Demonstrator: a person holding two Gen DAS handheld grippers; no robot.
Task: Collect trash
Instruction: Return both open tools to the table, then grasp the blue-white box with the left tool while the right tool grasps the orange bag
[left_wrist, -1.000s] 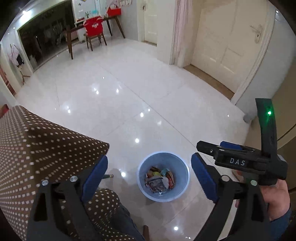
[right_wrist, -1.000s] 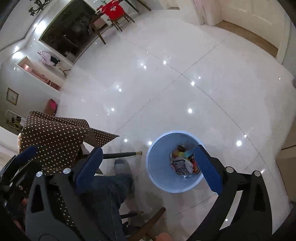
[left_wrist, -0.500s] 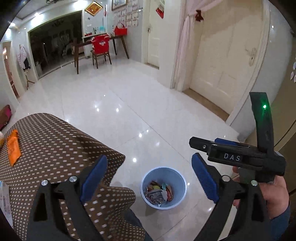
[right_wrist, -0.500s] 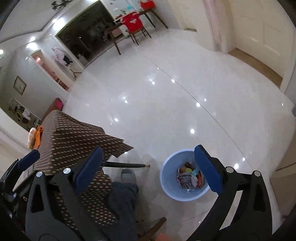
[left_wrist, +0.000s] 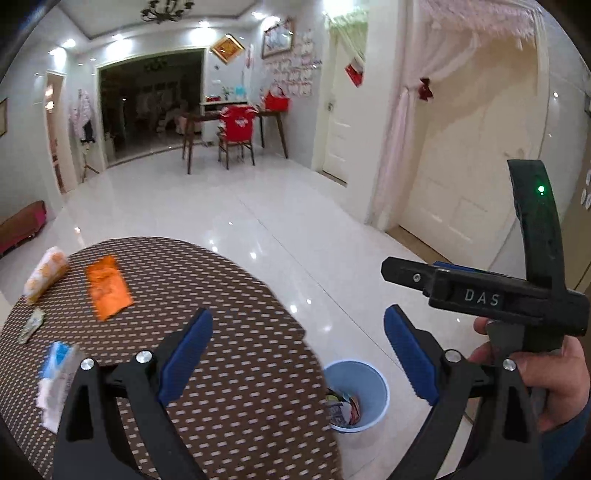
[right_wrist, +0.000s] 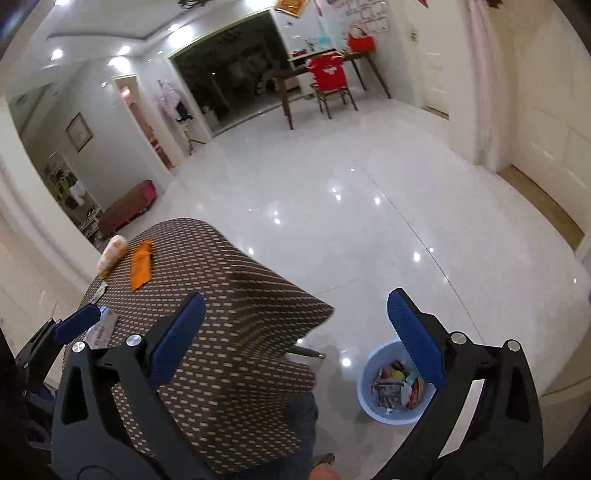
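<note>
Both tongs, left (left_wrist: 295, 354) and right (right_wrist: 295, 336), hang released and empty. My bin (left_wrist: 373, 384) on the floor at five o'clock already holds wrappers; on the surface (left_wrist: 229, 295), an orange packet (left_wrist: 109, 288), bread pack (left_wrist: 46, 273) and blue-white wrapper (left_wrist: 55, 373) remain at ten o'clock.

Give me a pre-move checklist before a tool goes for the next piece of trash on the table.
1. Left tool open and empty: ok.
2. Right tool open and empty: ok.
3. Trash in view on the table: ok; orange wrapper, yellow-white packet, blue-white packet, small scrap.
4. Blue bin upright on the floor beside the table: ok.
5. Room left in the bin: cannot tell; wrappers cover its bottom.
</note>
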